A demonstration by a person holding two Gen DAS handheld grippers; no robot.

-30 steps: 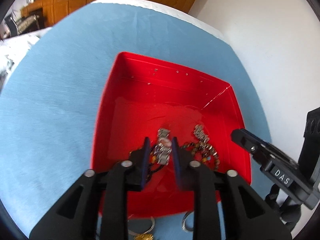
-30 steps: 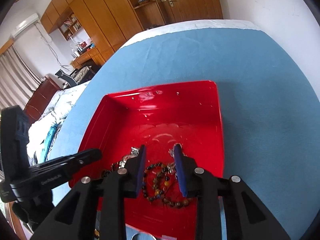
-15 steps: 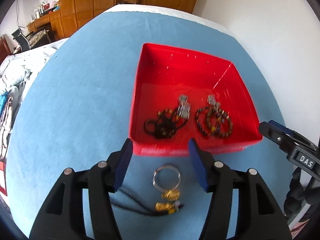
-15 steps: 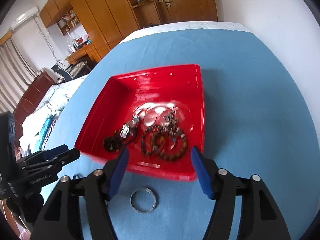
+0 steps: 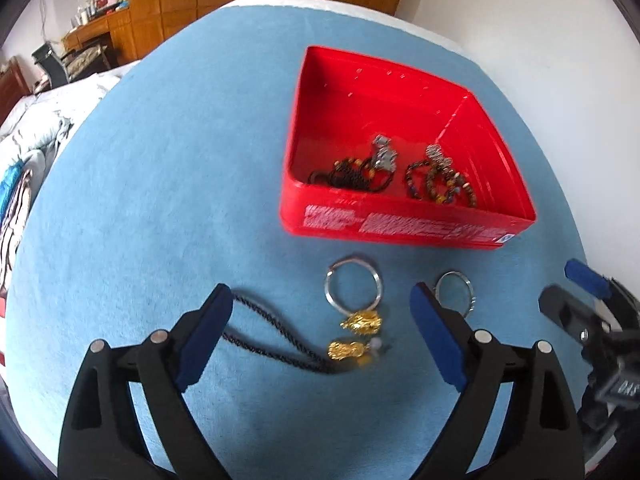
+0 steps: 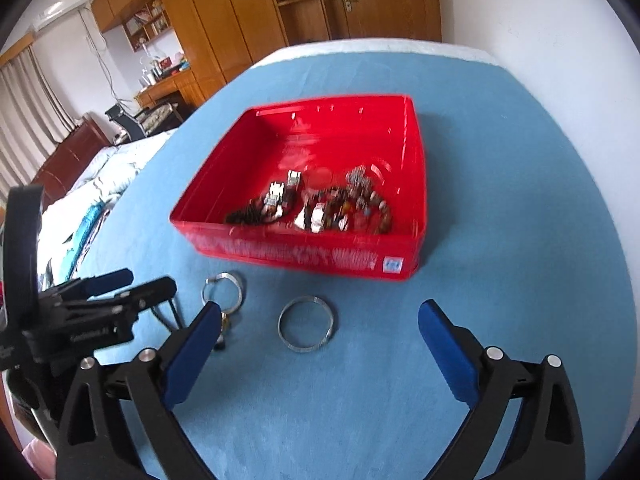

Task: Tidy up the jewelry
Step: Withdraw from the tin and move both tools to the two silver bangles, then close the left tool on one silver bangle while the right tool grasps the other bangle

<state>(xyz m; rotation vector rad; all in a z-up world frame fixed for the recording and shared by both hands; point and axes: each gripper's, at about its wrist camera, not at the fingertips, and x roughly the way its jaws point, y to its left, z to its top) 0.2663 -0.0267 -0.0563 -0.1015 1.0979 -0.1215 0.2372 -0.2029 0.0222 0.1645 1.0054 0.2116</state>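
A blue cloth [image 5: 168,184] is covering the table and carrying everything. A red tray [image 5: 400,226] is sitting toward the far right of the cloth, printed side wall facing the cameras. Inside the tray, near its front wall, a dark beaded strand with a silver charm [image 5: 360,170] is lying left of a coil of brown beaded bracelets [image 5: 440,184]; the two piles are lying close together, and contact cannot be told.

The left gripper [image 5: 320,332] is hovering over the cloth in front of the tray, jaws spread wide and holding nothing. The right gripper [image 6: 320,354] is hovering beside it, also spread wide and empty.

A black cord [image 5: 264,332] is lying on the cloth in front of the tray, running from the left gripper's left finger to a gold charm [image 5: 346,350]. A silver ring [image 5: 353,284] with a second gold charm [image 5: 362,320] at its near edge is lying just in front of the tray's front wall. A plain silver bangle [image 6: 307,323] is lying to its right, apart from it, between the right gripper's fingers in that view.
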